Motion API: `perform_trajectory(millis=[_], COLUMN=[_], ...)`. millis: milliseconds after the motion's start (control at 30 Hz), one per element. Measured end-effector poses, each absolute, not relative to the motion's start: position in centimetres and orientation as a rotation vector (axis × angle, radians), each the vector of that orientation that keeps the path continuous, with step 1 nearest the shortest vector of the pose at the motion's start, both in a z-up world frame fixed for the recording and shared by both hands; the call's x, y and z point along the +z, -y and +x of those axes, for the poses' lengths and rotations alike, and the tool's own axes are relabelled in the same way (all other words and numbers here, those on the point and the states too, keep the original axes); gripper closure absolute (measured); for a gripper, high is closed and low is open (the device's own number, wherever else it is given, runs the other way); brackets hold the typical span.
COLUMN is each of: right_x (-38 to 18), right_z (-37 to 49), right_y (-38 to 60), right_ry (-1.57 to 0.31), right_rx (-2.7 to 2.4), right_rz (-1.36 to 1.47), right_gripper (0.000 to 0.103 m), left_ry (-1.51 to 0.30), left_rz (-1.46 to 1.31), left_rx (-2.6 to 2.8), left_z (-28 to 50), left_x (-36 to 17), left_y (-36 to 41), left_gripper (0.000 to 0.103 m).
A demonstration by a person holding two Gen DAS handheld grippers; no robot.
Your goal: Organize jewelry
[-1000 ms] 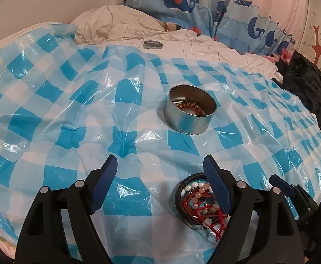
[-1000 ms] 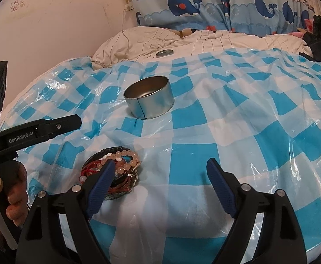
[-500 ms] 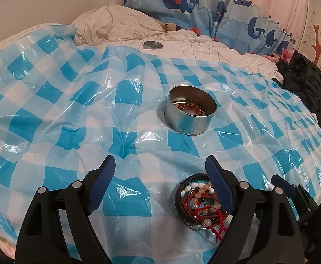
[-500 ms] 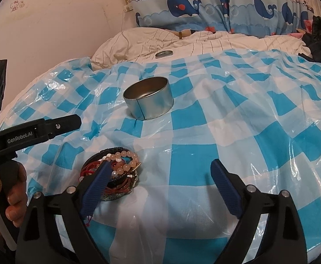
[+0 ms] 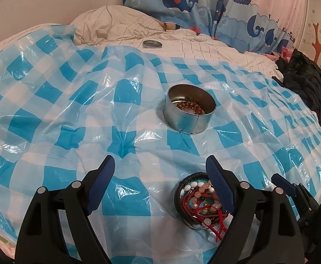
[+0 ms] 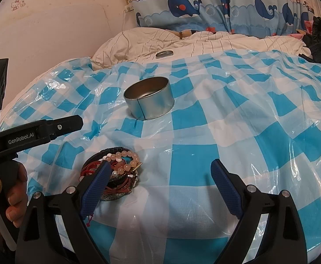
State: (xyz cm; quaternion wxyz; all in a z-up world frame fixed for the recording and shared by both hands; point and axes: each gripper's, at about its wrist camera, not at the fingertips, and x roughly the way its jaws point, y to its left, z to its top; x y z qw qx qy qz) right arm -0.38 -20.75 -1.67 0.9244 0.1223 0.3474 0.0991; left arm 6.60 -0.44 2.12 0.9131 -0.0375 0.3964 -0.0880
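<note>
A heap of bracelets (image 5: 198, 200) (image 6: 116, 169) lies on the blue-checked plastic sheet (image 5: 72, 114): a black braided ring, pink and white beads, red cords. Farther back stands a round metal tin (image 5: 189, 115) (image 6: 149, 104), holding a brown bead bracelet (image 5: 189, 106). My left gripper (image 5: 160, 171) is open and holds nothing; its right finger overlaps the heap's edge. My right gripper (image 6: 160, 171) is open wide and holds nothing, with its left finger in front of the heap. In the right wrist view the left gripper (image 6: 39, 129) enters from the left.
A flat metal lid (image 5: 152, 44) (image 6: 164, 54) lies on the striped white bedding behind the sheet. Whale-print curtains hang at the back. Dark clothes (image 5: 303, 81) are piled at the right. A person's hand (image 6: 4, 195) grips the left tool's handle.
The right gripper's jaws have spread a little wider, and the left gripper's very slightly. Neither hand has moved, and the tin and the bracelets lie as before.
</note>
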Motion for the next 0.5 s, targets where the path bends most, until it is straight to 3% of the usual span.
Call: perform_trajectory(millis=[500], right_x=[-1.63], right_z=[-0.42], right_y=[20.73], right_ry=[-0.712], right_rx=[0.203], right_rz=[0.251], right_gripper=[0.015], left_ry=[-0.817], left_rz=[-0.076], left_rx=[-0.181], left_z=[6.61], left_x=[2.14], left_y=[0.54], left_gripper=[0.022])
